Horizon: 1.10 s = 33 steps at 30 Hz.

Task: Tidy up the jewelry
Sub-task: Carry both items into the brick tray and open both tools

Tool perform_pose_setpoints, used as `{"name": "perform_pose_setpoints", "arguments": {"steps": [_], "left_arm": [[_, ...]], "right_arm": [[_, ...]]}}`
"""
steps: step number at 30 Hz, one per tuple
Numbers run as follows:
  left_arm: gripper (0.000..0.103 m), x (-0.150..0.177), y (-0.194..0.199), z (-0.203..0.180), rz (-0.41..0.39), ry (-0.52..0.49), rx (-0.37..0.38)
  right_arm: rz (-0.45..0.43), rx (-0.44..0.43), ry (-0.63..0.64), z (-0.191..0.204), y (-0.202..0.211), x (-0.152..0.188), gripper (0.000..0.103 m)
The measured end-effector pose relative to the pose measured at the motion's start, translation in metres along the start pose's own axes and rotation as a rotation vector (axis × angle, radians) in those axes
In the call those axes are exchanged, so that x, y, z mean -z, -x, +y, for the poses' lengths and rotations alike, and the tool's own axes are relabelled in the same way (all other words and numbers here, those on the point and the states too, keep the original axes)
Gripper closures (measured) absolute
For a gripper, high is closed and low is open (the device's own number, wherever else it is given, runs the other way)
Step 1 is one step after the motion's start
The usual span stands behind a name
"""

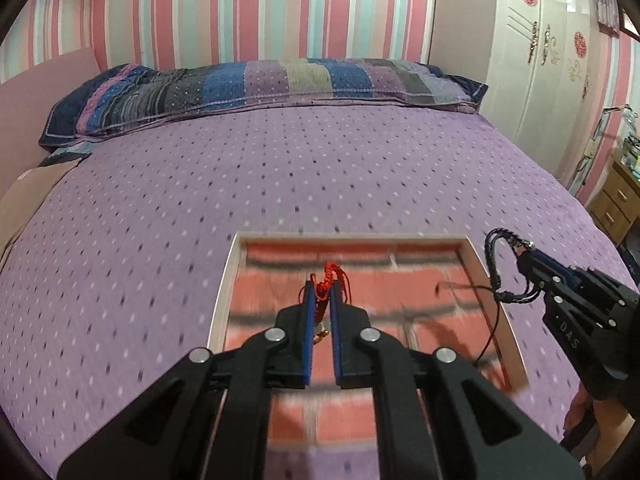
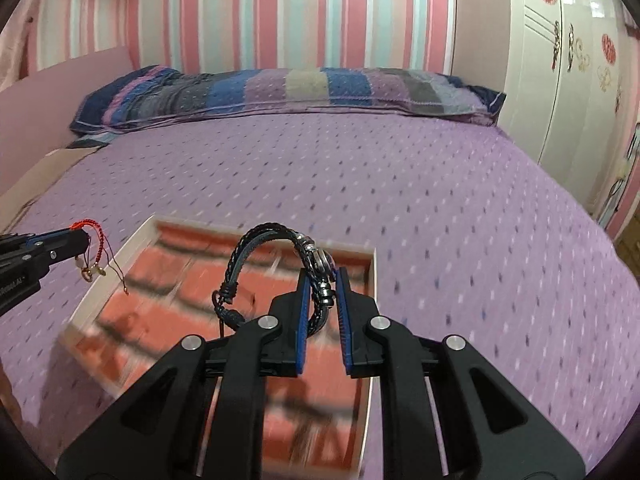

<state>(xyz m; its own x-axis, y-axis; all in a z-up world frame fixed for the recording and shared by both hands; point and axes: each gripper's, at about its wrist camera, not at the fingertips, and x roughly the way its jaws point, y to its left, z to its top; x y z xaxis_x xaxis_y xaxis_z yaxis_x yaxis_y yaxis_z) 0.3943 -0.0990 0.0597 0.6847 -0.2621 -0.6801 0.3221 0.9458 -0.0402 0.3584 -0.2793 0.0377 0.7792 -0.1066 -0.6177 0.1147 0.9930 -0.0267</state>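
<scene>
Nearest, black left hand-held gripper (image 1: 321, 292) with blue pads, jaws drawn close and pinching a knotted red cord bracelet (image 1: 327, 280) between the fingertips; small pale and gold charms dangling below the pads, thin red tails trailing off to the side. Same bracelet (image 2: 93, 240) seen from the right wrist view hanging clear of the bedspread, just left of the tray's edge.

Black right hand-held gripper (image 2: 322, 280), likewise blue-padded, clamped on a braided black leather bracelet (image 2: 276, 256) at its metal clasp; loop arching up and to the left of the fingertips, loose cord ends drooping beneath. From the left wrist view, same gripper (image 1: 524, 258) reaching in from the right, tilted forward, bracelet (image 1: 498, 264) held above the tray's right rim.

Below both, shallow rectangular tray (image 1: 224, 280) with pale wooden rim and red brick-pattern lining, blurred, resting on the bed.

Beyond, purple dotted bedspread (image 1: 280, 168). Farther, long striped pillow (image 1: 260, 84) in blue, purple and grey. Behind, pink-and-teal striped wall (image 1: 240, 4); at far right, white wardrobe (image 1: 548, 64) with ornate handles.
</scene>
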Motion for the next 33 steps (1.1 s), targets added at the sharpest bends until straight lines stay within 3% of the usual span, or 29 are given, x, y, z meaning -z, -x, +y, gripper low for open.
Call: {"name": "perform_pose_setpoints", "arguments": {"steps": [5,11,17,24,26,28,33], "left_arm": [[0.095,-0.019,-0.068,0.011,0.074,0.036,-0.033],[0.095,-0.005,-0.133,0.024,0.187,0.048,-0.097],[0.095,0.003,-0.156,0.035,0.25,0.071,-0.105],[0.094,0.006,-0.168,0.031,0.298,0.031,-0.132],[0.093,0.008,-0.167,0.03,0.305,0.021,-0.142],[0.093,0.007,-0.167,0.03,0.31,0.015,-0.149],[0.093,0.012,-0.151,0.03,0.301,0.005,-0.16]], "right_arm": [[0.04,0.028,0.03,0.004,-0.045,-0.013,0.089],[0.149,0.04,0.003,0.004,-0.094,-0.003,0.089],[0.257,0.045,-0.058,-0.005,-0.129,0.001,0.089],[0.366,0.057,-0.073,-0.005,-0.149,0.004,0.089],[0.402,0.05,-0.082,-0.005,-0.156,0.006,0.081],[0.401,0.04,-0.088,-0.006,-0.155,0.006,0.062],[0.36,0.049,-0.048,-0.003,-0.138,0.003,0.047]]}}
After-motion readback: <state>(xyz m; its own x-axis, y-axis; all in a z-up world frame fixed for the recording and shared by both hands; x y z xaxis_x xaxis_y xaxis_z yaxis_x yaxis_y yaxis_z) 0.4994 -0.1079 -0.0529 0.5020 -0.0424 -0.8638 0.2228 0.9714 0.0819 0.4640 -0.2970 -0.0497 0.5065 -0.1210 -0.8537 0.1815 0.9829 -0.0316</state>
